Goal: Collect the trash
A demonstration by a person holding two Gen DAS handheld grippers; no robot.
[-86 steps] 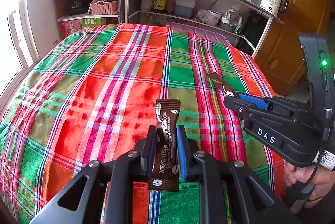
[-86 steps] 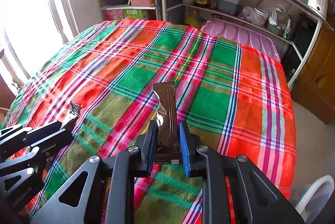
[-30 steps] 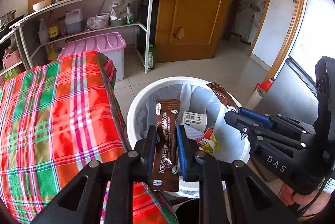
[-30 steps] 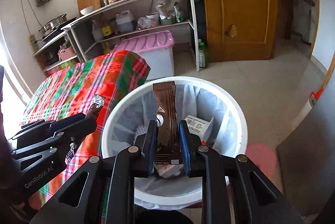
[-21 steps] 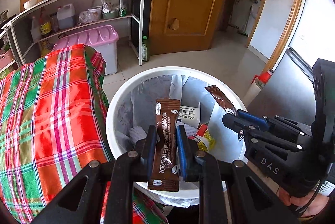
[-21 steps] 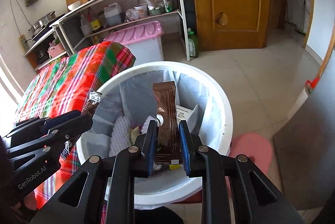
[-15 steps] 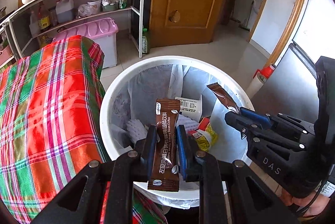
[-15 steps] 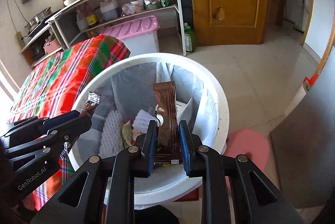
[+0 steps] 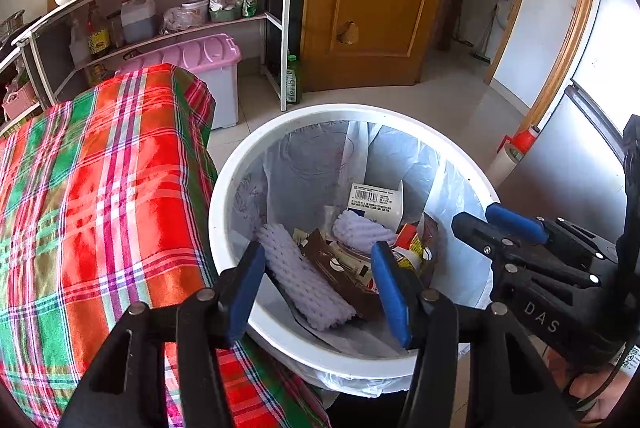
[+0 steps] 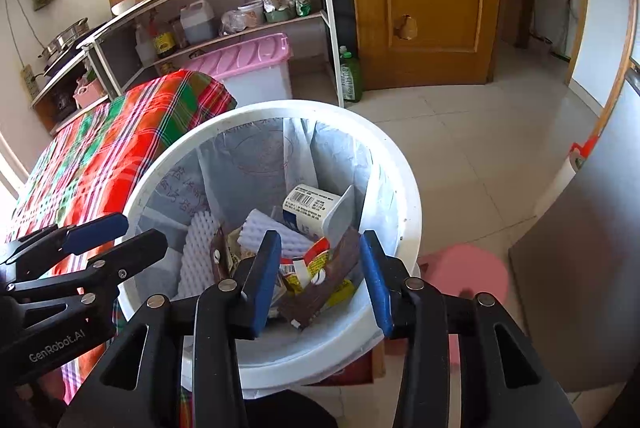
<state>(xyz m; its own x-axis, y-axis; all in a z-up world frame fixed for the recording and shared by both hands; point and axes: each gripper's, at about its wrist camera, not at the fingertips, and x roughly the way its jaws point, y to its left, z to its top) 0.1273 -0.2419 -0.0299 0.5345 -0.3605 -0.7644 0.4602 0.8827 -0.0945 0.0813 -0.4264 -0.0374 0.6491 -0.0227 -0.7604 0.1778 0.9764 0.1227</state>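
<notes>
Both grippers, left (image 9: 318,282) and right (image 10: 320,274), have just been opening, empty; brown foil sachets (image 9: 340,274) lie inside white lined plastic bin (image 9: 224,187). Risk: lowering further could snag the liner.

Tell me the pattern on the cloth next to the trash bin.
Red, green and pink plaid tablecloth; clearest in the left wrist view.
</notes>
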